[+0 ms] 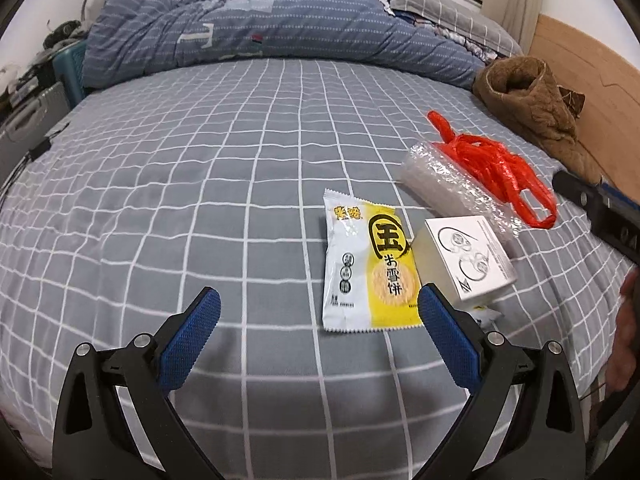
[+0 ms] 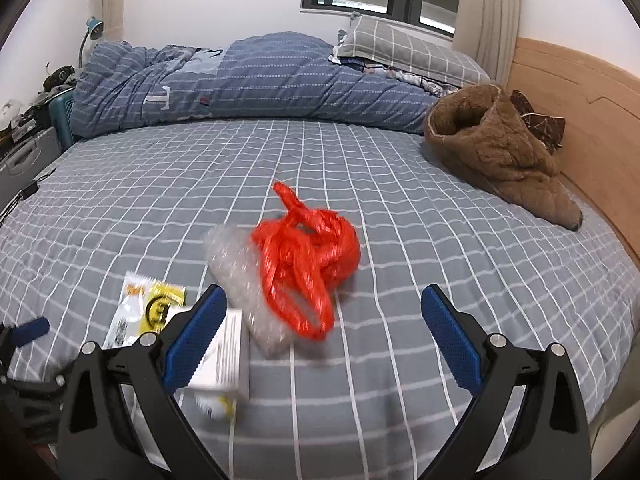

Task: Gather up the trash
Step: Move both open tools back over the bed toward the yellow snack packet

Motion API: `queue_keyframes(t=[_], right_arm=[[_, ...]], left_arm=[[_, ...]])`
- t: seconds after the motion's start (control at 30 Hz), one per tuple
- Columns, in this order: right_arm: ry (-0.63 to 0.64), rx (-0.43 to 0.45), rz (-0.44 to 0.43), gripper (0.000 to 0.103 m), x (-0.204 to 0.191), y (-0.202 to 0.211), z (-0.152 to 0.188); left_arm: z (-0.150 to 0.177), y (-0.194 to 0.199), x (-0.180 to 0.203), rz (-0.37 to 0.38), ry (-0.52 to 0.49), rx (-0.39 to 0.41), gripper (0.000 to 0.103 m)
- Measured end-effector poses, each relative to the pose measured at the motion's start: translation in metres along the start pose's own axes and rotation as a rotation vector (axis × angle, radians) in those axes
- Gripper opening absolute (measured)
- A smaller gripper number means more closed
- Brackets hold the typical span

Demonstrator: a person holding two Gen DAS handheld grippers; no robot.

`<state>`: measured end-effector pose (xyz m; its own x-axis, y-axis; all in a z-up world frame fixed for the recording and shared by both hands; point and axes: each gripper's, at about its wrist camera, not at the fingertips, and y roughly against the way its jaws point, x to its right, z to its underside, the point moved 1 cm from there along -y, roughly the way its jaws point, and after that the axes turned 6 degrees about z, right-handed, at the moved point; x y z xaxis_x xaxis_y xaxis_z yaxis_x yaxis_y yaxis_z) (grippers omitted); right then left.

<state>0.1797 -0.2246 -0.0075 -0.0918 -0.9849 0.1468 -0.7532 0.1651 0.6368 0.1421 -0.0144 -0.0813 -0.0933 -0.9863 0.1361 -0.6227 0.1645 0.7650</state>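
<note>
Trash lies on the grey checked bed sheet (image 1: 160,200). A white and yellow snack wrapper (image 1: 366,264) lies flat just ahead of my left gripper (image 1: 320,312), which is open and empty. Beside the wrapper sits a small white box (image 1: 468,260), with a bubble-wrap piece (image 1: 448,184) and a crumpled red plastic bag (image 1: 500,168) behind it. In the right wrist view the red bag (image 2: 308,256) rests on the bubble wrap (image 2: 236,264), ahead of my open right gripper (image 2: 324,312). The box (image 2: 224,356) and wrapper (image 2: 148,312) lie by its left finger.
A rolled blue quilt (image 2: 248,80) and a checked pillow (image 2: 400,52) lie at the bed's far side. A brown fleece garment (image 2: 496,148) rests against the wooden headboard (image 2: 580,112). A suitcase and clutter stand off the bed's left edge. A hand (image 1: 628,320) shows at right.
</note>
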Motion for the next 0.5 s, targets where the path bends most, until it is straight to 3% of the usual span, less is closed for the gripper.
queue_keyframes(t=[0.5], right_arm=[[-0.011,-0.124,-0.056,0.094,0.002,-0.085,-0.030]], left_arm=[[-0.024,-0.058,0.003,0.014,-0.007,-0.093,0.092]])
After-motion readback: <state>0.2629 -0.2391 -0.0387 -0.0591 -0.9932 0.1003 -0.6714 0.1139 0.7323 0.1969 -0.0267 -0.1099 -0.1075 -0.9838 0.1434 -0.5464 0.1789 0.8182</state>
